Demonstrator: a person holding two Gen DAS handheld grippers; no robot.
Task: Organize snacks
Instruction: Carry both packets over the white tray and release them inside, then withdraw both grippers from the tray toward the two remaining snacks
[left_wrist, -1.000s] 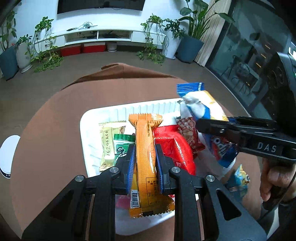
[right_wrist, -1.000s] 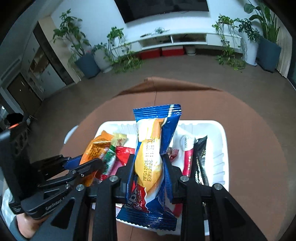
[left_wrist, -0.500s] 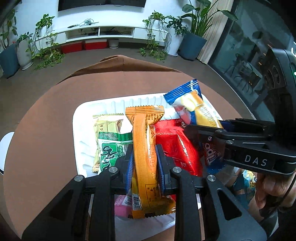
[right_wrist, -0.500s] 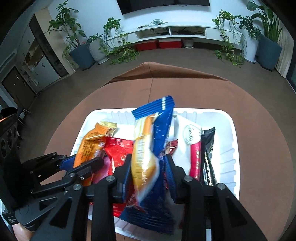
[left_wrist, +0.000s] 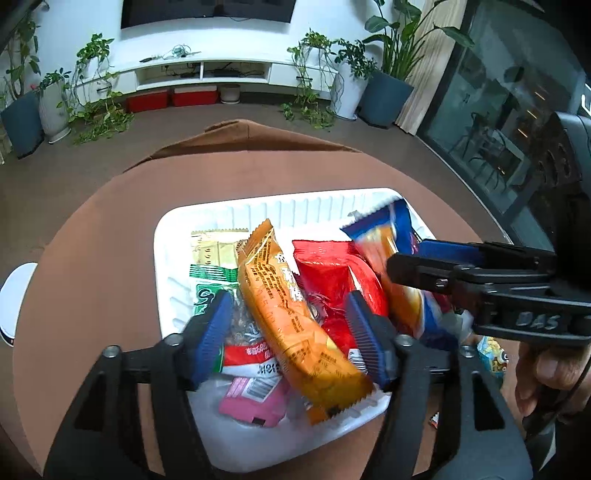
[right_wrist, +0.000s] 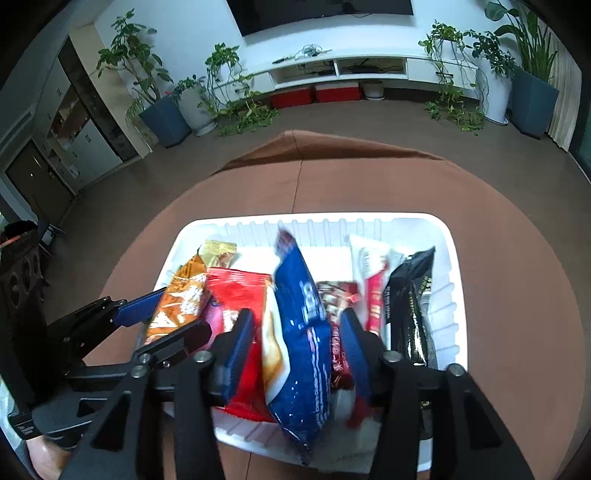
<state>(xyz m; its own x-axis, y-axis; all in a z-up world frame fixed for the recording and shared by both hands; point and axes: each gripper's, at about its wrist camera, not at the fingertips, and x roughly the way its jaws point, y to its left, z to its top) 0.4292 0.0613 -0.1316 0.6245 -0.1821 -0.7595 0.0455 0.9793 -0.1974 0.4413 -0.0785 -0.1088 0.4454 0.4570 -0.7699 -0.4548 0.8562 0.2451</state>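
Note:
A white ribbed tray (left_wrist: 258, 212) (right_wrist: 454, 258) on the brown round table holds several snack packets. My left gripper (left_wrist: 291, 325) hangs over its near edge, jaws opening. An orange packet (left_wrist: 291, 325) lies tilted between the blue pads, free of them, on a red packet (left_wrist: 328, 266). My right gripper (right_wrist: 297, 332) is also opening. A blue packet (right_wrist: 303, 332), blurred, leans between its pads without being pressed. In the left wrist view the right gripper (left_wrist: 436, 266) comes in from the right beside the blue packet (left_wrist: 391, 243).
Green (left_wrist: 207, 284) and pink (left_wrist: 251, 398) packets lie at the tray's left. A red-white stick (right_wrist: 373, 295) and a black packet (right_wrist: 410, 306) lie at its right. A small packet (left_wrist: 493, 354) sits on the table (right_wrist: 369, 184) beside a hand (left_wrist: 546, 373).
Both grippers went from shut on their packets to open. The orange packet dropped and tipped over onto the tray's pile. The blue packet slid down and leans into the tray.

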